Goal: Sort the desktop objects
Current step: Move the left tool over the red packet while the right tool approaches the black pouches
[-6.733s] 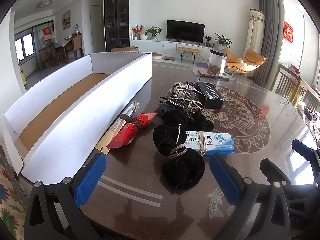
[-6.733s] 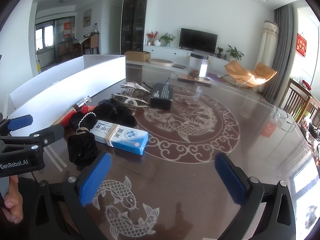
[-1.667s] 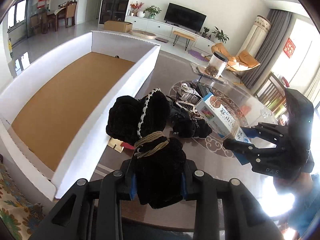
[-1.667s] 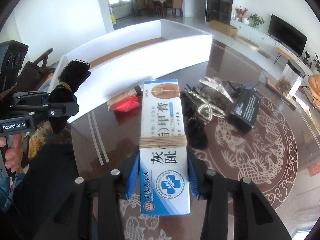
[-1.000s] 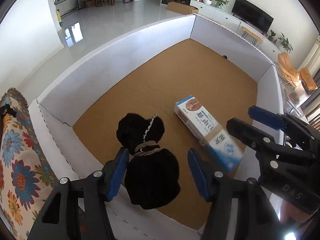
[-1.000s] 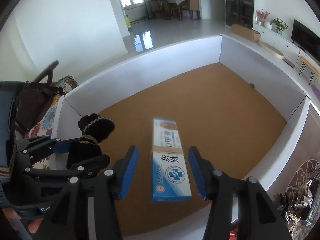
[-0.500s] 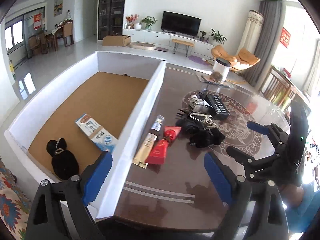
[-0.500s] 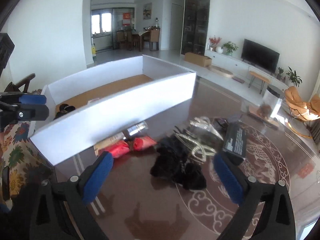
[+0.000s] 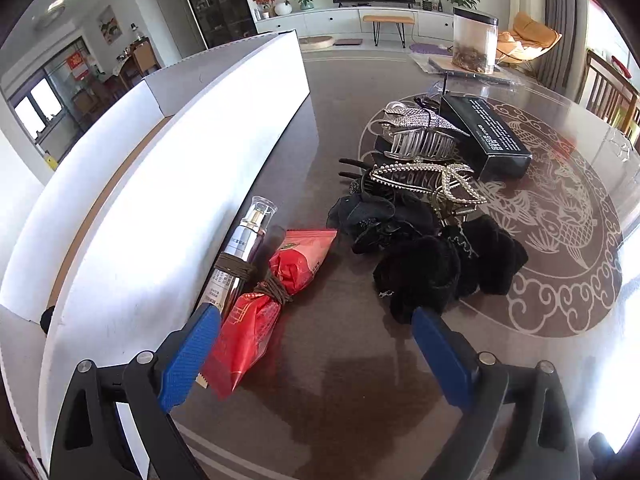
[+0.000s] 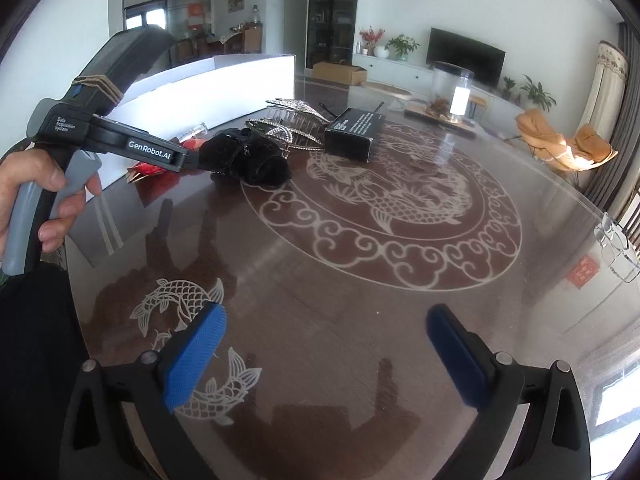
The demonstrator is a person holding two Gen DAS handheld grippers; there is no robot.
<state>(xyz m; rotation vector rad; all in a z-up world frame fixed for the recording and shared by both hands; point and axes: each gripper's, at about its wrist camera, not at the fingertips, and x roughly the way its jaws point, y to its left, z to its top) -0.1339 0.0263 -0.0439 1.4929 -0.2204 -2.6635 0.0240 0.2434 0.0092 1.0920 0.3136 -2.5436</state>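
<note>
Desktop objects still to be sorted lie in a loose cluster on the dark, glossy desk (image 9: 340, 380), all just beside the long wall of the white cardboard box (image 9: 180, 184): a silver pump bottle (image 9: 244, 248) with a clear cap rests against that wall, a crinkly red foil packet (image 9: 272, 300) tied round its middle with brown cord lies touching the bottle on the side away from the box, and farther from the box sit the fuzzy black hair scrunchies (image 9: 440, 268), two rhinestone and pearl claw clips (image 9: 420, 140), and a matte black carton (image 9: 486, 136) with white print. The left hand-held gripper (image 9: 316, 354) has its blue ribbed pads spread wide with nothing between them, and hangs low over the near end of the red packet. The right hand-held gripper (image 10: 322, 354) is equally wide and empty, over bare desk with the inlaid fish pattern, well away from the box. The step in hand looks like reaching for the next pair of items. For the left, the packet is likely soft and slippery, so closing across the corded waist should give the firmest hold; the bottle is rigid and round and may roll along the box wall if nudged. The right would do well to take the carton by its flat long sides, since the clips are spiky and tangled with the scrunchies.
</note>
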